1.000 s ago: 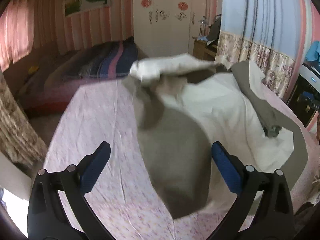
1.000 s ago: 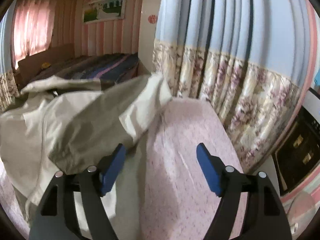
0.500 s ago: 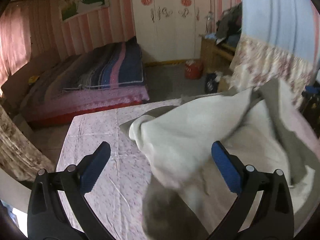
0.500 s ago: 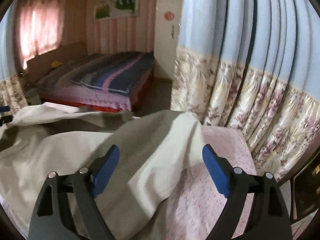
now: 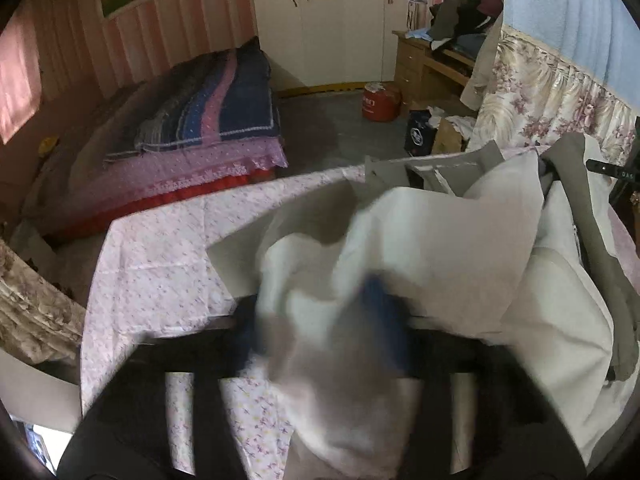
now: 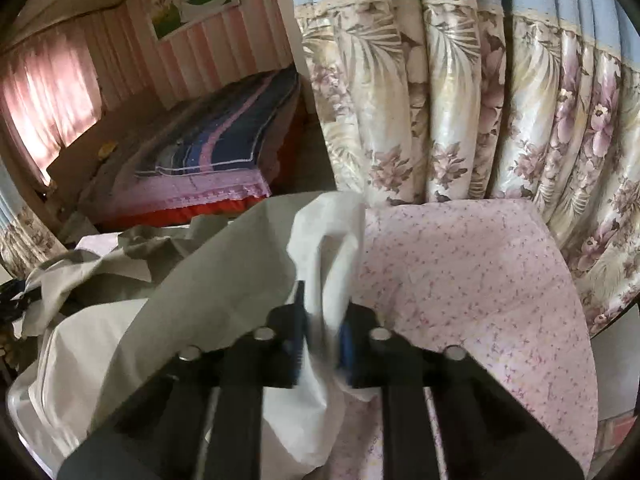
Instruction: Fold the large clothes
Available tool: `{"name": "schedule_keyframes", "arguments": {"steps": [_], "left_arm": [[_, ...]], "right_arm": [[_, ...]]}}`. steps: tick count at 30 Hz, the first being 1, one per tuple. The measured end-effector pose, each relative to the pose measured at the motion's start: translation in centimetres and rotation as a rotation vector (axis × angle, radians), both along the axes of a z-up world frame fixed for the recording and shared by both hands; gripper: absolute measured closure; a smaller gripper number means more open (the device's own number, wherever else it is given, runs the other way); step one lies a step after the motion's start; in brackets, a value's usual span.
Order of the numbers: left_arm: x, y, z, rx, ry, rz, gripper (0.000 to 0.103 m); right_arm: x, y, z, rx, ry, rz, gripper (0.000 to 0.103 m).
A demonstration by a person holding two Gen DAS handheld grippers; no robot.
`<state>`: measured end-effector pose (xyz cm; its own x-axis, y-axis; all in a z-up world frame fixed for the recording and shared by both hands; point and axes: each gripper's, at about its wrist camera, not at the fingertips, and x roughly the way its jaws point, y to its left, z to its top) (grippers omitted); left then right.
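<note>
A large beige-grey garment (image 5: 440, 248) with a white lining lies crumpled on a table under a pink flowered cloth (image 5: 160, 260). In the left wrist view my left gripper (image 5: 316, 328) is blurred, its jaws closing on a bunched white fold that fills the gap between the blue pads. In the right wrist view the same garment (image 6: 200, 300) spreads to the left. My right gripper (image 6: 323, 344) is closing, its blue pads nearly together and pinching a white edge of the garment. The pink cloth (image 6: 480, 280) lies bare to the right of it.
A bed (image 5: 192, 112) with a striped blanket stands beyond the table. A flowered curtain (image 6: 480, 120) hangs close behind the table's right side. A red bucket (image 5: 380, 102), a dark bag and a cluttered wooden desk (image 5: 440, 60) sit by the white wardrobe (image 5: 340, 20).
Both grippers stood wide open a second ago. Both have moved down and in over the garment's edges, and their jaws have come together on the white fabric.
</note>
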<state>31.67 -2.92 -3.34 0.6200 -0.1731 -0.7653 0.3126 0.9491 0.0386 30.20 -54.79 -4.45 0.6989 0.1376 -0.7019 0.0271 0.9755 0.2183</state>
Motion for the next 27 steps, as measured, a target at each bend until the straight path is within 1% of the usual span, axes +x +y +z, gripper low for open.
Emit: {"name": "schedule_keyframes", "arguments": {"steps": [1, 4, 6, 8, 10, 11, 13, 14, 16, 19, 21, 22, 24, 25, 26, 27], "left_arm": [[-0.2, 0.0, -0.1, 0.001, -0.002, -0.004, 0.081], [-1.8, 0.3, -0.3, 0.001, -0.026, -0.008, 0.091], [-3.6, 0.7, 0.1, -0.021, -0.051, -0.007, 0.094], [-5.1, 1.1, 0.5, -0.047, -0.071, -0.011, 0.096], [-7.5, 1.7, 1.1, -0.083, -0.091, -0.019, 0.098], [-8.6, 2.0, 1.4, -0.096, -0.096, -0.025, 0.098], [-11.8, 2.7, 1.4, -0.118, -0.100, -0.039, 0.098], [-13.1, 3.0, 1.2, -0.128, -0.097, -0.044, 0.098], [-15.3, 3.6, 0.7, -0.143, -0.080, -0.052, 0.098], [-18.2, 4.7, -1.3, -0.165, -0.028, -0.048, 0.098], [-19.6, 5.5, -3.0, -0.180, 0.014, -0.033, 0.098], [-20.0, 6.0, -4.0, -0.193, 0.038, -0.021, 0.098], [-20.5, 6.8, -5.7, -0.217, 0.072, -0.001, 0.098], [-20.5, 7.0, -6.1, -0.221, 0.079, 0.005, 0.099], [-20.5, 7.3, -6.5, -0.221, 0.084, 0.010, 0.098], [-20.4, 7.5, -6.5, -0.214, 0.086, 0.012, 0.098]], "right_arm": [[-0.6, 0.4, 0.2, -0.016, -0.014, 0.010, 0.096], [-2.8, 0.7, 1.1, -0.009, -0.067, 0.025, 0.098], [-5.0, 0.8, 2.1, 0.006, -0.109, 0.047, 0.099], [-7.5, 1.3, 3.4, 0.015, -0.146, 0.088, 0.100], [-10.4, 1.7, 4.4, 0.040, -0.175, 0.134, 0.100], [-12.3, 1.8, 4.9, 0.053, -0.187, 0.159, 0.100], [-15.4, 2.1, 5.4, 0.070, -0.200, 0.200, 0.100], [-17.6, 2.4, 5.5, 0.077, -0.203, 0.227, 0.100], [-20.7, 2.7, 4.8, 0.100, -0.193, 0.256, 0.100], [-25.2, 3.3, 2.4, 0.154, -0.144, 0.282, 0.100], [-27.5, 3.6, -0.2, 0.208, -0.091, 0.280, 0.100], [-28.5, 3.9, -1.9, 0.210, -0.055, 0.270, 0.100], [-29.0, 3.7, -4.1, 0.250, -0.020, 0.250, 0.100], [-29.2, 3.5, -4.8, 0.263, -0.018, 0.244, 0.100], [-29.2, 3.4, -4.7, 0.259, -0.030, 0.239, 0.099], [-29.0, 3.3, -4.4, 0.261, -0.031, 0.245, 0.095]]}}
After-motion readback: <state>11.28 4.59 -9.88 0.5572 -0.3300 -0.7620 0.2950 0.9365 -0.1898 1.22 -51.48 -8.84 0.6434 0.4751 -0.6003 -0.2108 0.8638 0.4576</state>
